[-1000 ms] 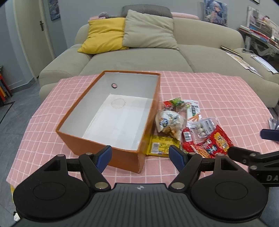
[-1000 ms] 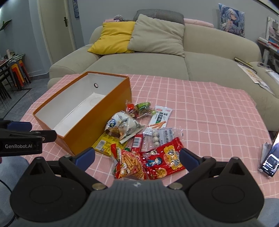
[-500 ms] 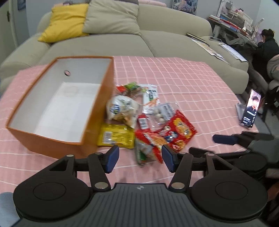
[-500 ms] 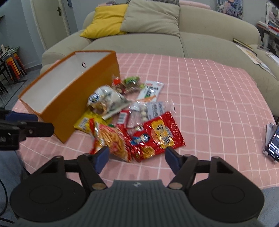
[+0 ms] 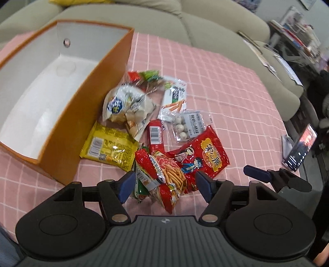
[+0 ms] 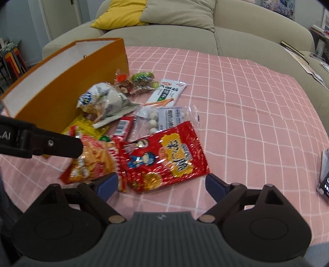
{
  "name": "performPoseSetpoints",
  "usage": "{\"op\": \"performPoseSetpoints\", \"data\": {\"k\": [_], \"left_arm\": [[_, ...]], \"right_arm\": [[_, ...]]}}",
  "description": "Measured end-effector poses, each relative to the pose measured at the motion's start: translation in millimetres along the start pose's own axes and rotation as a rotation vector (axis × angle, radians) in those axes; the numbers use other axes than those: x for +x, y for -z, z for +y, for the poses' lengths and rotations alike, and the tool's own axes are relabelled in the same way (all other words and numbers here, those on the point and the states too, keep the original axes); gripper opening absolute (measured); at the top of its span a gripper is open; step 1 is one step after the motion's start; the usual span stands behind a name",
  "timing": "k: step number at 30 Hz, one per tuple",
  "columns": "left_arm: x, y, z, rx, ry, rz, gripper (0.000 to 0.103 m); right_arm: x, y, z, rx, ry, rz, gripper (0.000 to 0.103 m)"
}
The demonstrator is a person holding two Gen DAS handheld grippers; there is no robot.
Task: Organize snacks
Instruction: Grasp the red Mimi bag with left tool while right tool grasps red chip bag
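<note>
While the orange cardboard box (image 5: pixel 67 127) sits empty, we count every snack packet (image 6: pixel 164 156) loose beside it on the pink checked surface (image 6: pixel 246 115); left gripper (image 5: pixel 164 184) and right gripper (image 6: pixel 162 182) jaws, just reopening, grip nothing.

A home living room

A beige sofa (image 6: pixel 236 35) is sitting behind the table, carrying a yellow cushion (image 6: pixel 121 14) and a grey one, while a pink checked tablecloth (image 6: pixel 246 98) is covering the table and stools (image 6: pixel 14 61) are standing by a door.
</note>
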State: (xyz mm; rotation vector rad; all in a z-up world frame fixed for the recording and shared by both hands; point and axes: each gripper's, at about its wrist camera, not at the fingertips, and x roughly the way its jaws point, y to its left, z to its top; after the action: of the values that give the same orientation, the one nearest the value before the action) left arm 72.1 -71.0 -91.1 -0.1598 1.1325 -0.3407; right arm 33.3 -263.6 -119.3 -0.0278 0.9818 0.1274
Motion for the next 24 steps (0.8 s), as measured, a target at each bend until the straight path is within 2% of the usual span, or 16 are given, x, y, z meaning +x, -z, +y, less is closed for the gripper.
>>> {"op": "performPoseSetpoints", "data": {"k": [7, 9, 12, 13, 14, 17, 24], "left_arm": [[24, -5, 2, -0.029, -0.013, 0.059, 0.075], [28, -7, 2, -0.03, -0.02, 0.067, 0.066], [30, -8, 4, -0.032, -0.004, 0.078, 0.058], [31, -8, 3, -0.028, -0.006, 0.081, 0.052], [31, -9, 2, -0.018, -0.02, 0.082, 0.042], [33, -10, 3, 0.0, -0.026, 0.084, 0.035], [32, -10, -1, 0.029, -0.035, 0.079, 0.032]], "right_arm": [[24, -7, -3, -0.085, -0.071, 0.007, 0.094], [30, -8, 0, -0.128, -0.085, 0.006, 0.095], [38, -10, 1, -0.162, -0.093, 0.007, 0.095], [42, -11, 1, -0.165, -0.095, 0.011, 0.095], [45, -12, 0, -0.163, -0.097, 0.018, 0.095], [53, -14, -3, -0.143, -0.108, 0.035, 0.096], [61, -12, -1, -0.14, -0.108, 0.035, 0.1]]}}
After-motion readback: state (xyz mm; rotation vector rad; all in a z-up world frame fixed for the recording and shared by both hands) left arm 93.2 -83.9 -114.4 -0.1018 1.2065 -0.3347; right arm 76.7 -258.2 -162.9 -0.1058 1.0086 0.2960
